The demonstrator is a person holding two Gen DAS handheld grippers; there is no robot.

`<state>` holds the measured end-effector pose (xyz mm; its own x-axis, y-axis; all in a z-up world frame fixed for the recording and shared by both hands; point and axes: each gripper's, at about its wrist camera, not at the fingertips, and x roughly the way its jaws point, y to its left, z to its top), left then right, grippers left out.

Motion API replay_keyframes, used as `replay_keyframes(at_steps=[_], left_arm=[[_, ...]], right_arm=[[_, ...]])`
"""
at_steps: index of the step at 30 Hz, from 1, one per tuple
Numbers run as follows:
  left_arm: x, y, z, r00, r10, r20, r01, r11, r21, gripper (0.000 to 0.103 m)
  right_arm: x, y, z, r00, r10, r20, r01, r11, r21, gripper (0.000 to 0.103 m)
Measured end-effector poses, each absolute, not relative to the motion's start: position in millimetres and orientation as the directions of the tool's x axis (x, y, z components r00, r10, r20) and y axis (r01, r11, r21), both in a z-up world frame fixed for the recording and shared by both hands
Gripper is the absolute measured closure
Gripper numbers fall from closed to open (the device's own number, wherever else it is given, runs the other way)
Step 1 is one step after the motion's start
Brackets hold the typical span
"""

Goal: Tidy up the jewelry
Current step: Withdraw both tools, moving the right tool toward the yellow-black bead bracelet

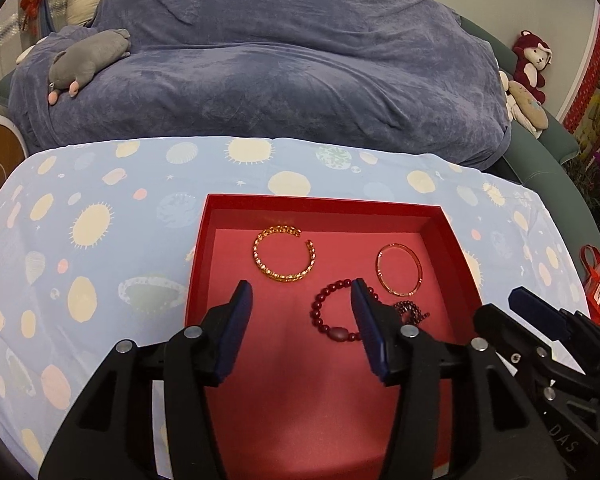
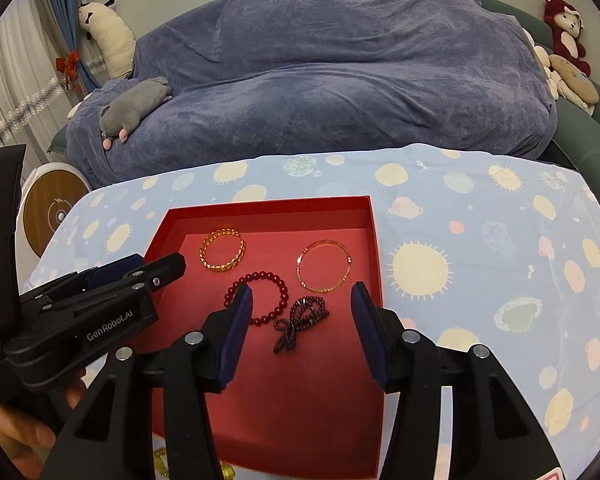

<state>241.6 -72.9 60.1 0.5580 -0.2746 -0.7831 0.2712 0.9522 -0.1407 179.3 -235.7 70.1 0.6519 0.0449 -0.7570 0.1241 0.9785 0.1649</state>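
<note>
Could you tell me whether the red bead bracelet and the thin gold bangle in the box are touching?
Apart. The right wrist view shows red lining between the red bead bracelet and the bangle.

A blue-draped sofa (image 1: 300, 64) — plush toys (image 1: 530, 66) on it — behind a patterned tablecloth (image 1: 100, 216).

A: What lies in the red box (image 2: 374, 240)?
B: Four pieces, flat on its floor: an open gold cuff bracelet (image 2: 223, 255) at far left; a thin gold bangle (image 2: 324, 266) at far right, near the wall

A: And nearer?
B: A red bead bracelet (image 2: 260, 300), with a dark bead strand (image 2: 300, 322) bunched just beside it
</note>
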Motion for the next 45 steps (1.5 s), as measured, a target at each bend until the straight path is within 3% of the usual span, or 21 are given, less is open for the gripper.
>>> replay_keyframes(at_steps=[6,14,24,40,45], left_arm=[[188,-51,67,0.561,-0.28,-0.779,0.258,0.953,-0.157,0.047],[114,-26,47,0.542,-0.212,-0.813,0.214,0.971,-0.111,0.046],[62,-11,11,0.486,-0.194,-0.852,0.207,0.973,-0.103,0.046],[53,-14,-3,0.464,-0.197,-0.864,0.21,0.972,-0.108,0.046],[53,-14,-5,0.459,-0.197,-0.866,0.205,0.972,-0.113,0.046]], right_arm=[[115,-241,72,0.637,0.028,-0.77,0.159,0.973,0.167,0.052],[33,-240,49,0.568,0.006,-0.823,0.221,0.962,0.159,0.052],[-5,-217,12,0.501,0.022,-0.865,0.203,0.969,0.141,0.053],[1,-221,-1,0.49,0.011,-0.872,0.237,0.96,0.145,0.067],[5,-223,-12,0.463,0.03,-0.886,0.248,0.955,0.162,0.081]])
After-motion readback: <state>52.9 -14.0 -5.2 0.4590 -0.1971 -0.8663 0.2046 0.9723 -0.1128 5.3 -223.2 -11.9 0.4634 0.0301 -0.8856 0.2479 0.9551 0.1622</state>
